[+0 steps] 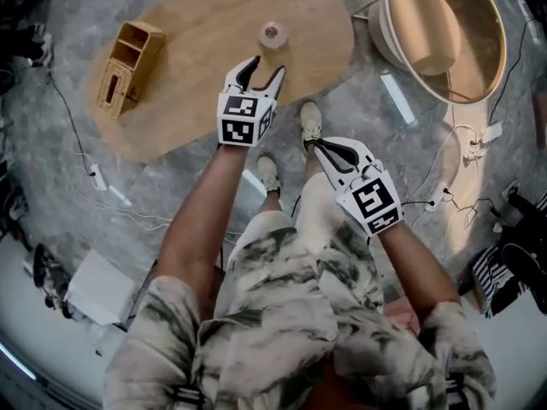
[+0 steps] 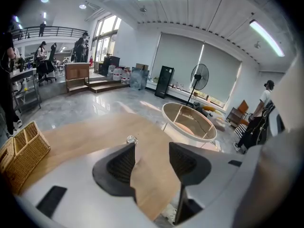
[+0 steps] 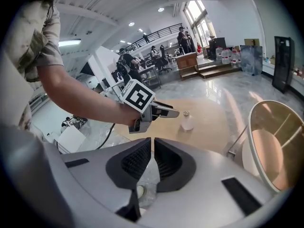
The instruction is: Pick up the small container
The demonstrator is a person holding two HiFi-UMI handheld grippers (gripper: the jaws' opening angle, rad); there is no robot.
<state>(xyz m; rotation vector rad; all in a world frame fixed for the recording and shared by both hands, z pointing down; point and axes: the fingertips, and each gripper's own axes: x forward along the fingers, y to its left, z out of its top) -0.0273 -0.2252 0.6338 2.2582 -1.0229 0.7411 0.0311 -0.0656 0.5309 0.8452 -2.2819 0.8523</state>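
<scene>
Tabletop first: we find a low oval wooden table (image 1: pixel 197 32) spread out ahead of the left gripper (image 1: pixel 267 67), whose tips reach over its near edge. The right gripper (image 1: pixel 321 147) hangs short of that table, above the grey floor and beside the person's shoes. Beyond the right gripper's outer side stands a round white table (image 1: pixel 383 26) with a glass top, well apart from both tools.

Far out to the left gripper's left, we see a wicker basket (image 1: pixel 128 65) with open compartments resting on the wood, well clear of the jaws.

In the left gripper view we read the left gripper's jaws as spread wide. Only bare tabletop shows in the gap between them. In the right gripper view the right gripper's jaws stand drawn almost together, with a thin slit left and nothing caught in it. That same view shows the left gripper level, its tips pointing toward the task's thing.

Smallest of all is the small container (image 1: pixel 273 35), a pale, upright pot with a shiny cap. It stands on the wooden table just ahead of the left gripper's tips, not between them. In the left gripper view it peeks just over the tip of the left-hand jaw. We cannot tell whether it touches that jaw. From the right gripper it lies farther off, ahead and to the left.
</scene>
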